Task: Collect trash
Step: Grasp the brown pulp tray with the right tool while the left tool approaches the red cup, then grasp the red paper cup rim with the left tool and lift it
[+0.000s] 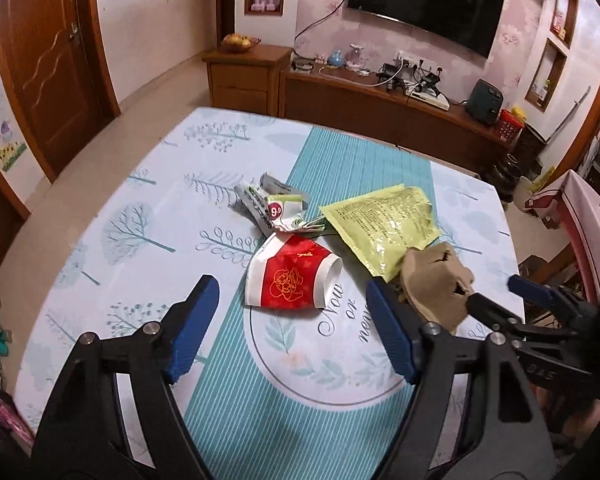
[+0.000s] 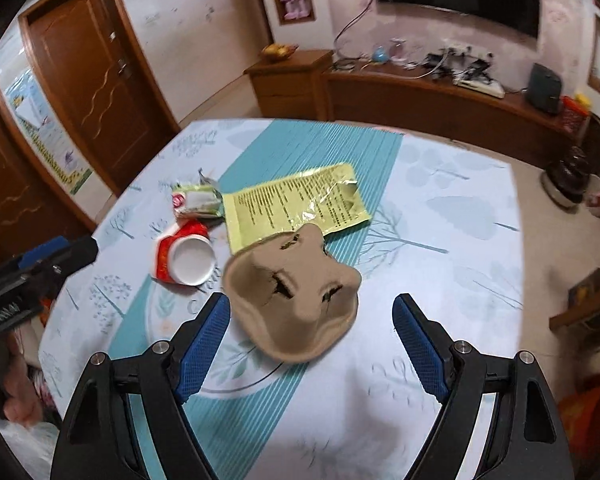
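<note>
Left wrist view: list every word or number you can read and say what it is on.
"Now or ne..." on the tablecloth, cut off by the left gripper.
"9.9" in a red circle on the crumpled wrapper.
Yellow packet: dense print, too small to read.
Red paper cup: gold drawing and a small gold mark, not legible.
Right gripper: embossed marking, unclear.

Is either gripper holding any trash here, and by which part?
Nothing is held. Left gripper and right gripper both have open jaws; the brown cardboard piece lies between the right ones, ungripped.
</note>
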`<act>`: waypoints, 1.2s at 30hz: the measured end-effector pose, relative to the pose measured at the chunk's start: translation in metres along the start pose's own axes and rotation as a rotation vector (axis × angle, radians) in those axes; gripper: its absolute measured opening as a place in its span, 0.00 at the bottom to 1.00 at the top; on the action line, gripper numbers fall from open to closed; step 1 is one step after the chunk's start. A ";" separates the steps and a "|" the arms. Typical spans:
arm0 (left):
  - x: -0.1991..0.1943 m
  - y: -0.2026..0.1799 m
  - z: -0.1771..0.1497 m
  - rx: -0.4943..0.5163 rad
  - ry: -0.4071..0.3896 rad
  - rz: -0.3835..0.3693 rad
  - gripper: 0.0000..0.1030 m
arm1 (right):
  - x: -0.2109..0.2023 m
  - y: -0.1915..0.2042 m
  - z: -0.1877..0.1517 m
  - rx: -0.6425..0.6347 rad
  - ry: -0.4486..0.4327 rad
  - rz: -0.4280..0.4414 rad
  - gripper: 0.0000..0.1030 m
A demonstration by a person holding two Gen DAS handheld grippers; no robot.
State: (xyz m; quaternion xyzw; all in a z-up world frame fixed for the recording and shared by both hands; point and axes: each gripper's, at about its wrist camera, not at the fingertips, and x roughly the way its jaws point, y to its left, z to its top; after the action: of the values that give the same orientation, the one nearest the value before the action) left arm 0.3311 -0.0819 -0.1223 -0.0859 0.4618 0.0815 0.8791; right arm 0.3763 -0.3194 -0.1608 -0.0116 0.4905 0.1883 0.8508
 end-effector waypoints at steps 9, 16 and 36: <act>0.044 0.006 -0.002 -0.016 0.063 0.003 0.72 | 0.070 0.005 0.009 -0.099 0.047 0.115 0.81; 0.078 0.000 -0.004 0.008 0.135 -0.006 0.72 | 0.065 0.025 0.002 -0.156 -0.010 0.131 0.67; 0.142 0.001 0.013 0.041 0.187 0.047 0.72 | 0.020 0.022 -0.009 -0.065 -0.074 0.125 0.65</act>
State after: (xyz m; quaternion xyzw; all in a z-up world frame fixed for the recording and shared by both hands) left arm 0.4209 -0.0693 -0.2320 -0.0642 0.5451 0.0841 0.8316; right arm 0.3702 -0.2942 -0.1790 -0.0014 0.4520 0.2569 0.8542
